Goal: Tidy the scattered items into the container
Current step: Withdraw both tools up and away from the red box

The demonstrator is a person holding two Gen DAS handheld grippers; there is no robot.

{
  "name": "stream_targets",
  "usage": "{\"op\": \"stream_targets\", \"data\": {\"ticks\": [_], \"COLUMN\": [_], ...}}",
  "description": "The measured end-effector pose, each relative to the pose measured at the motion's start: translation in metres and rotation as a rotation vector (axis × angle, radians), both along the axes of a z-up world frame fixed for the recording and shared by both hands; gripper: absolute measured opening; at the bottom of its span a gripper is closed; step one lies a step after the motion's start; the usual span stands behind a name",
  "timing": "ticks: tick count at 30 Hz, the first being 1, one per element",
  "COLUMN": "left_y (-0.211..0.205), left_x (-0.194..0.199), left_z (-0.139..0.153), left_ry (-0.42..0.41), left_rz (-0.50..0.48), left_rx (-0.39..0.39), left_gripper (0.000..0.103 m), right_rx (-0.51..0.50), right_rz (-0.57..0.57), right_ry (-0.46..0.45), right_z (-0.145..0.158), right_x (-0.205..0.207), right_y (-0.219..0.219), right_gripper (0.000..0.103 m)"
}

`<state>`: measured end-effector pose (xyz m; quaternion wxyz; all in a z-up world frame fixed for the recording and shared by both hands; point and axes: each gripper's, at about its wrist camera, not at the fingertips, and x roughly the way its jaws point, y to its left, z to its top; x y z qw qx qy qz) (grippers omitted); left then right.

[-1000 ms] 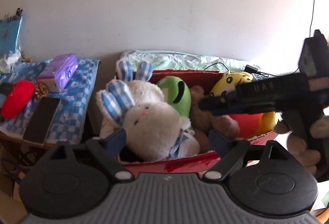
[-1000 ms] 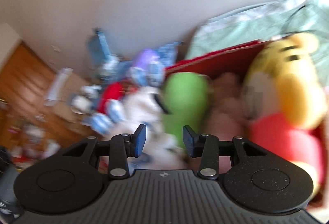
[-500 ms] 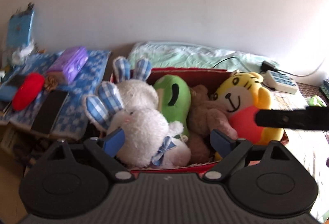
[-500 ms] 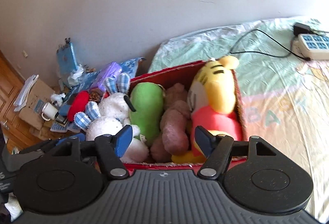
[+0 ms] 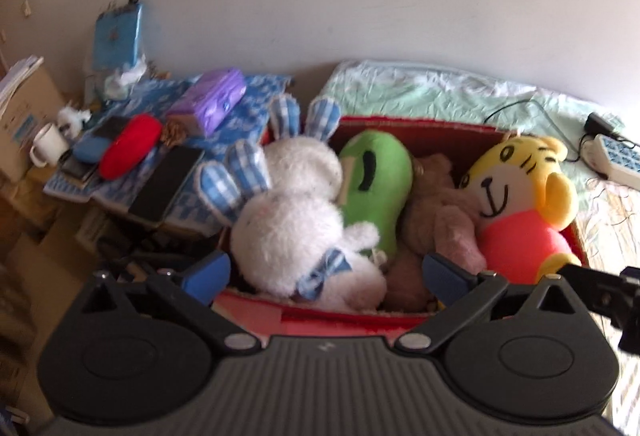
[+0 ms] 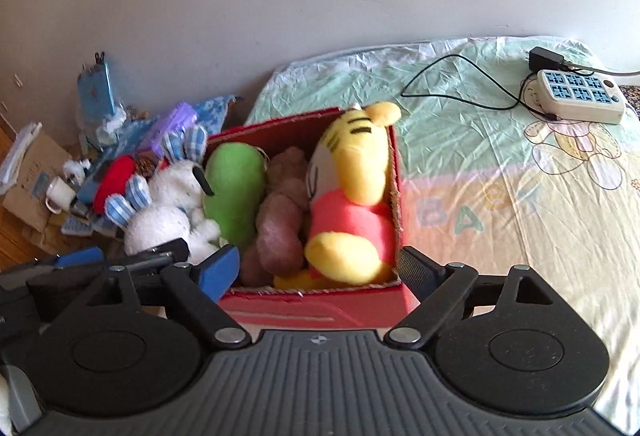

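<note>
A red cardboard box (image 6: pixel 320 302) sits on a bed covered by a pale green and yellow printed sheet (image 6: pixel 500 204), packed side by side with soft toys; at the box's left end lie two white rabbits with blue checked ears, one (image 5: pixel 300 244) nearer the front wall wearing a blue bow and one (image 5: pixel 302 166) behind it; next to them in the box stands a green plush (image 5: pixel 378 188), then a brown plush (image 5: pixel 436 204), and at the box's right end a yellow tiger doll in a pink top (image 5: pixel 520 204), its head reaching above the rim. The left gripper (image 5: pixel 326 274) hangs over the box's near wall, its blue-padded jaws opening wide with nothing pressed between them, the front rabbit framed in the gap but untouched; the right gripper (image 6: pixel 316 268) hovers above the same wall, jaws likewise opening wide and gripping nothing. Left of the box, off the bed, a low surface under a blue checked cloth (image 5: pixel 244 116) carries a purple packet (image 5: pixel 212 100), a red pouch (image 5: pixel 130 146) and a dark phone (image 5: pixel 166 182); farther left of the box a white mug (image 5: pixel 48 146) stands on cardboard. Behind and to the right of the box, on the sheet, lies a white power strip (image 6: pixel 580 96) with a black cable (image 6: pixel 460 84) trailing from it.
</note>
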<state>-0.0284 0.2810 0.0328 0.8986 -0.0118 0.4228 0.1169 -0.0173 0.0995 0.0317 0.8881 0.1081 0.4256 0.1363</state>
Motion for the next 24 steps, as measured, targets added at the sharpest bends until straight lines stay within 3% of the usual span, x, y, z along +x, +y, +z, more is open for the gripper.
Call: {"op": "stream_targets", "data": {"ticks": [8,12,24], "left_y": [-0.012,-0.012,0.006], "left_x": [-0.008,-0.013,-0.005], "left_z": [-0.002,-0.002,-0.012], "left_ry": [0.033,0.043,0.092], "left_rz": [0.087,0.108,0.023], "left_rx": [0.005,0.009,0.001], "left_gripper": [0.102,0.102,0.102], "right_rx": [-0.046,0.000,0.016], "right_rz": [0.057,0.087,0.048], "right_ry": [0.051,0.072,0.099], "right_z": [0.003,0.000,-0.003], "right_x": [0.007,0.007,0.013], "right_y": [-0.003,-0.002,0.013], "right_gripper": [0.090,0.090,0.090]}}
